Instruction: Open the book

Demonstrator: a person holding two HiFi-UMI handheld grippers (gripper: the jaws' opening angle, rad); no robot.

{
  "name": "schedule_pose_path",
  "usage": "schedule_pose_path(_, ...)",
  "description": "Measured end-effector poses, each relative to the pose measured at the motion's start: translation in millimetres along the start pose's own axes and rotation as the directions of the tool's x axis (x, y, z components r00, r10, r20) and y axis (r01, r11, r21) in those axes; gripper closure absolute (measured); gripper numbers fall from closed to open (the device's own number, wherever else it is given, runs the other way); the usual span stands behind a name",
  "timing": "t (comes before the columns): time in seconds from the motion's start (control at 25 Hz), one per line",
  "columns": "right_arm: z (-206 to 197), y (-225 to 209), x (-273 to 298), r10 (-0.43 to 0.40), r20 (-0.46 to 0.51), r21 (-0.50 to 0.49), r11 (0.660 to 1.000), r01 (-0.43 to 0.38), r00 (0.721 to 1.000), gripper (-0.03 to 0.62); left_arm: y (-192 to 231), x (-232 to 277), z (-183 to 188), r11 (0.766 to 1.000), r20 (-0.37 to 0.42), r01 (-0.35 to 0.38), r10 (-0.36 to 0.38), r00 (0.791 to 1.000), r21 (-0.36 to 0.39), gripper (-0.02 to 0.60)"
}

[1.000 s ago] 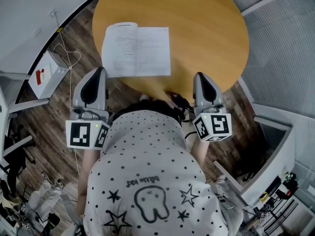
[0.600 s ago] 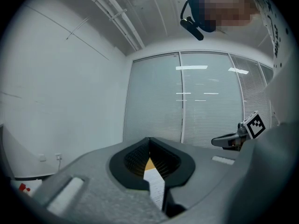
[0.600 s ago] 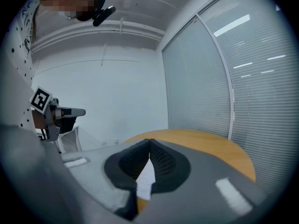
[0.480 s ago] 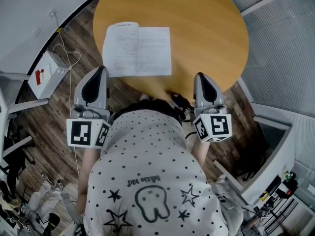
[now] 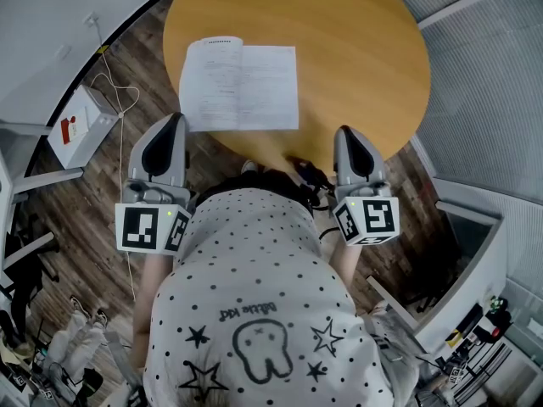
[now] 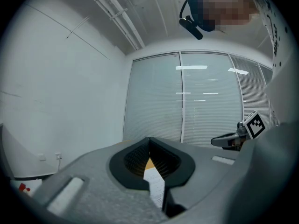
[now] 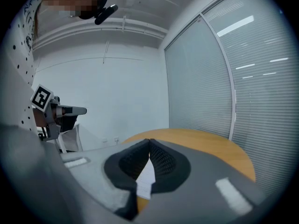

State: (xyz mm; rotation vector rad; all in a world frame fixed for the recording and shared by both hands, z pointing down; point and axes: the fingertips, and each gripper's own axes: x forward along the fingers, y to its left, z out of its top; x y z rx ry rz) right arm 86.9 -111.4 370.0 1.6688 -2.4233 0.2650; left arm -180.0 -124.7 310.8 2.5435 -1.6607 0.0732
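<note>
Head view shows the book (image 5: pixel 240 86) lying open on the round wooden table (image 5: pixel 356 49). Its two white printed pages face up, and its near edge sits close to the table rim on the person's left side. The pages look fairly flat, though the left page seems to sit slightly higher than the right.

The left gripper (image 5: pixel 174 121) and right gripper (image 5: pixel 344 131) are held level on either side of the person's body, short of the table edge and apart from the book. In each gripper view the dark ribbed pads meet at the tip with nothing between them, so both tools are closed and empty. Only a sliver of white page and orange tabletop shows beyond them.

Judging from this, the opening looks done. If the pages need settling, one closed gripper should come in low over the near edge. It should press gently beside the centre fold, not pinch the thin paper, which would crease easily. A white box (image 5: pixel 81 128) lies on the floor to the left.
</note>
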Motion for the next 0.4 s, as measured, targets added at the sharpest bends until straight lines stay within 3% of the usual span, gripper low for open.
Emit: schedule_pose_path(0.4, 1, 12, 8, -0.001, -0.006, 0.002, 1.0, 0.001, 1.0, 0.591, 14, -3, 1, 1.0, 0.0, -0.001, 0.001, 1.0, -0.004, 0.571)
